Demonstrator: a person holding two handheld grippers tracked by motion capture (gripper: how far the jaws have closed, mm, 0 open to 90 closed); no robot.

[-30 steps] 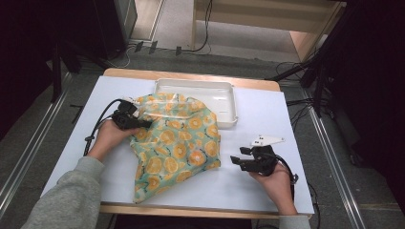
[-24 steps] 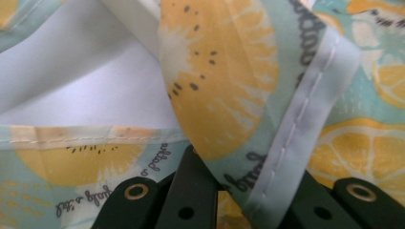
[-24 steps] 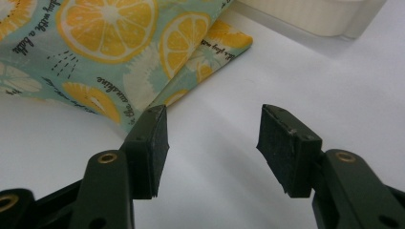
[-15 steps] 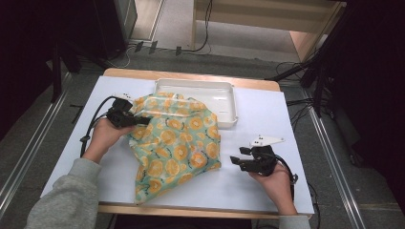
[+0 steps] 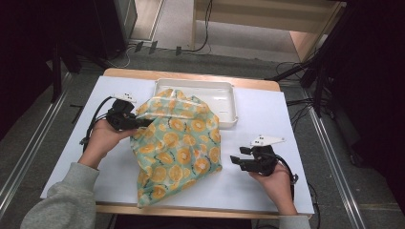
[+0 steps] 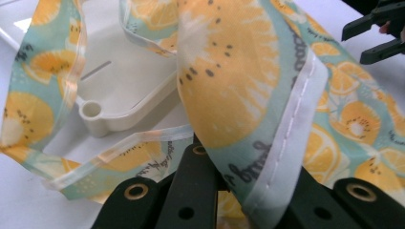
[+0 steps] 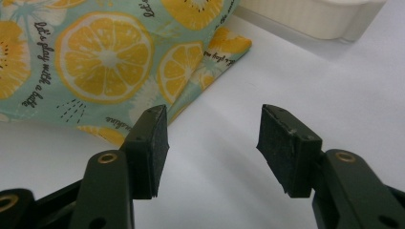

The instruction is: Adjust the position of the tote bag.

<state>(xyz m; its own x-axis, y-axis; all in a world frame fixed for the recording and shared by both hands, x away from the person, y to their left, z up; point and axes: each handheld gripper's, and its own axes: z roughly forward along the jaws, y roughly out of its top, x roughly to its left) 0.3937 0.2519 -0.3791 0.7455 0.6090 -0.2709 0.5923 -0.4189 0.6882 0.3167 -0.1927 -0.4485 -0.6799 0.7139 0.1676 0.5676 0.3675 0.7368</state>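
**Gripping the citrus cloth by its hem**

Holding the left gripper (image 5: 143, 123) clenched on the hemmed edge of the orange-slice cloth (image 5: 179, 145), I see from its own view that the jaws are pinched tight on the white-stitched seam, with the fabric (image 6: 239, 86) draped up and over them. From above, that gripper sits at the cloth's left edge, and the fabric rises in a soft peak there while the rest spreads down toward the near edge of the table (image 5: 267, 191). The cloth's far end overlaps the left part of the white tray (image 5: 224, 95), which stands at the back of the table; in the left gripper view the tray's rounded corner (image 6: 102, 112) shows beneath a loose strip of the fabric.

My right gripper (image 5: 237, 161) rests on the table to the right of the cloth, near its lower right edge but apart from it. Its jaws are released, standing wide with only bare table between the pads (image 7: 153, 138). In that view the cloth's corner (image 7: 224, 45) lies just ahead and to the left of the jaws, and the tray's wall (image 7: 310, 16) runs across the top. The right gripper's tips (image 6: 377, 33) also show at the upper right of the left gripper view, beyond the cloth
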